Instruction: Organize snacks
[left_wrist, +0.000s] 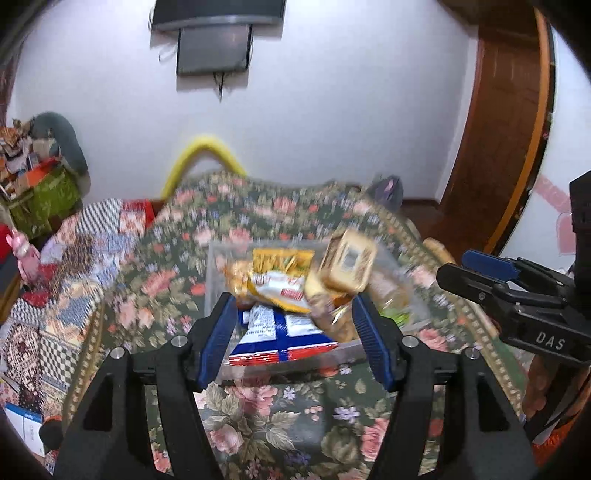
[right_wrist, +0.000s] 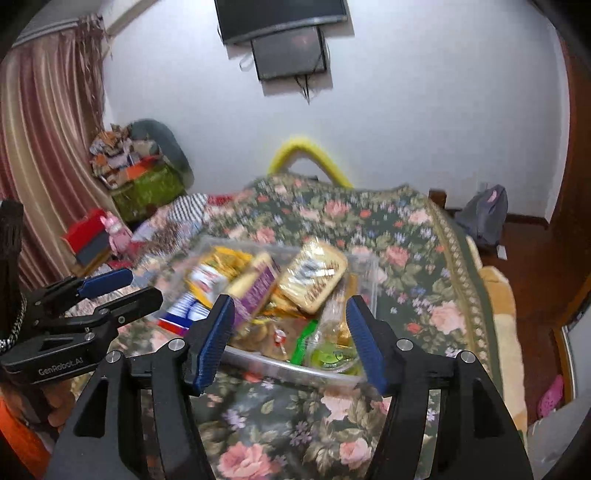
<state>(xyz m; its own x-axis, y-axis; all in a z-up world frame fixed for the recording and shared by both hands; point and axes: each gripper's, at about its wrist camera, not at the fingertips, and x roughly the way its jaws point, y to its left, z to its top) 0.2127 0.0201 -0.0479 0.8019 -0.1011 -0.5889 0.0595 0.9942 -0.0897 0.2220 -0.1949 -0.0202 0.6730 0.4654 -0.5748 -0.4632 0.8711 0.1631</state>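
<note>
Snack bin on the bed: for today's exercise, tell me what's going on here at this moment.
A person holds two grippers over a clear plastic bin of snacks sitting on a floral bedspread. The left gripper and right gripper are both open and hold nothing. Inside the bin lie a blue and white packet, a yellow bag, a gold-wrapped pack and other wrapped snacks. The view is motion-blurred, so finer detail cannot be read.

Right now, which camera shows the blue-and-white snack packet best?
The left wrist view: the blue-and-white snack packet lies nearly whole at the clear bin's near edge. The right wrist view catches only a blurred corner behind the left gripper.
</note>
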